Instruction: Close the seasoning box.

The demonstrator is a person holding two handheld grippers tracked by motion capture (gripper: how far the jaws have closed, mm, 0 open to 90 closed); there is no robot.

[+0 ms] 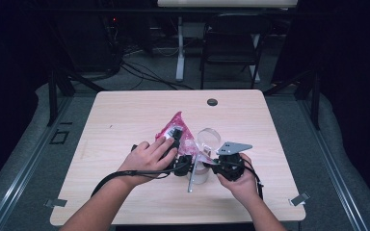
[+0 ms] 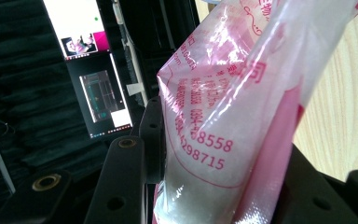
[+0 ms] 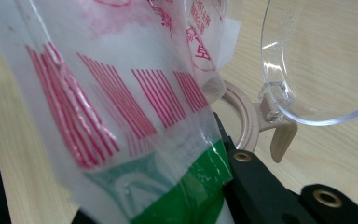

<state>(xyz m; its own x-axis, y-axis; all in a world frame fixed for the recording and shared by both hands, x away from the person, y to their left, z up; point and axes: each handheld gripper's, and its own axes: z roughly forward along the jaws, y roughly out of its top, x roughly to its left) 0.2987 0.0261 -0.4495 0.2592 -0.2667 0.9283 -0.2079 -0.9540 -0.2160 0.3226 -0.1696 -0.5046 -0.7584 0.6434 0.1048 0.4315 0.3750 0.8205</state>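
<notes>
High view: my left gripper (image 1: 179,166) and right gripper (image 1: 215,166) both clamp pink-printed clear plastic bag (image 1: 179,129) over open clear lidded jar (image 1: 207,140) on counter (image 1: 125,115). Pouring seemingly unfinished; bag appears full.

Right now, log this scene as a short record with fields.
surface: wooden table
held item: pink-printed plastic bag, white granular contents
left gripper: shut on the bag, bag between its fingers
right gripper: shut on the bag's green-printed edge
container: clear jar with hinged clear lid open
bag position: tilted above the jar
background: folding chair
</notes>
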